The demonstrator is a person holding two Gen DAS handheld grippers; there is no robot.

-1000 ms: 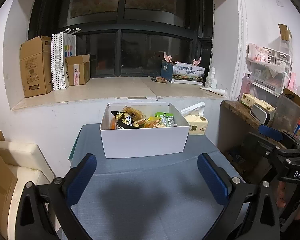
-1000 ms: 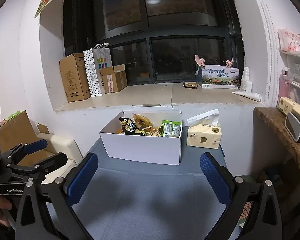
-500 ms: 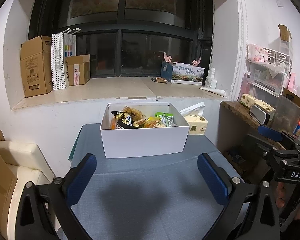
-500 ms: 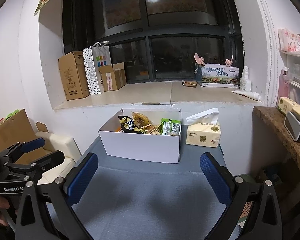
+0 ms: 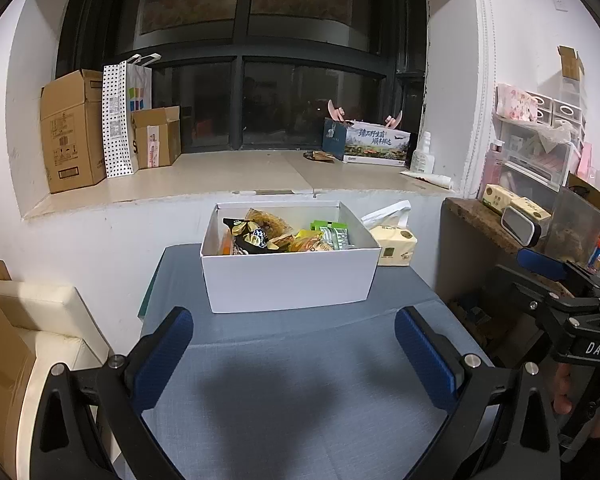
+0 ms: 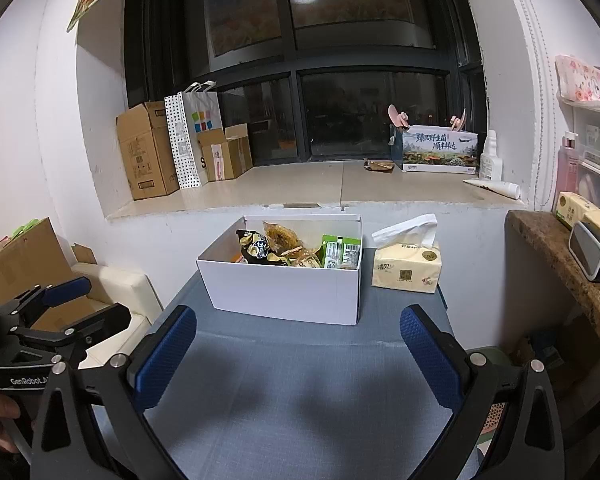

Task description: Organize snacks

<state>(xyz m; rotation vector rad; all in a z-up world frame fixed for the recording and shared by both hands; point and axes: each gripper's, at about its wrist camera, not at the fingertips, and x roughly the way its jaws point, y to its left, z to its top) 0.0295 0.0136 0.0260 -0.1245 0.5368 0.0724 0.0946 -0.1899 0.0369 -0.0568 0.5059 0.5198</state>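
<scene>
A white box (image 5: 288, 280) (image 6: 284, 292) stands at the far end of the blue-grey table (image 5: 300, 400) (image 6: 300, 400). Inside lie several snacks: a black packet (image 5: 250, 236) (image 6: 258, 250), an amber bag (image 5: 266, 220) (image 6: 282, 234), a yellow bag (image 5: 310, 242) and a green pack (image 5: 332, 232) (image 6: 340, 250). My left gripper (image 5: 296, 344) hovers open over the near table, short of the box, holding nothing. My right gripper (image 6: 298, 346) is likewise open and empty. Each gripper shows at the other view's edge, held by a hand.
A tissue pack (image 5: 394, 242) (image 6: 406, 266) sits right of the box. The windowsill behind holds cardboard boxes (image 5: 74, 132), a dotted paper bag (image 5: 122, 116) and a printed carton (image 5: 376, 144). A cream seat (image 5: 36, 320) stands left; a cluttered wooden shelf (image 5: 484, 220) stands right.
The right wrist view has edged slightly closer to the box. The left gripper has barely moved. Both stay open.
</scene>
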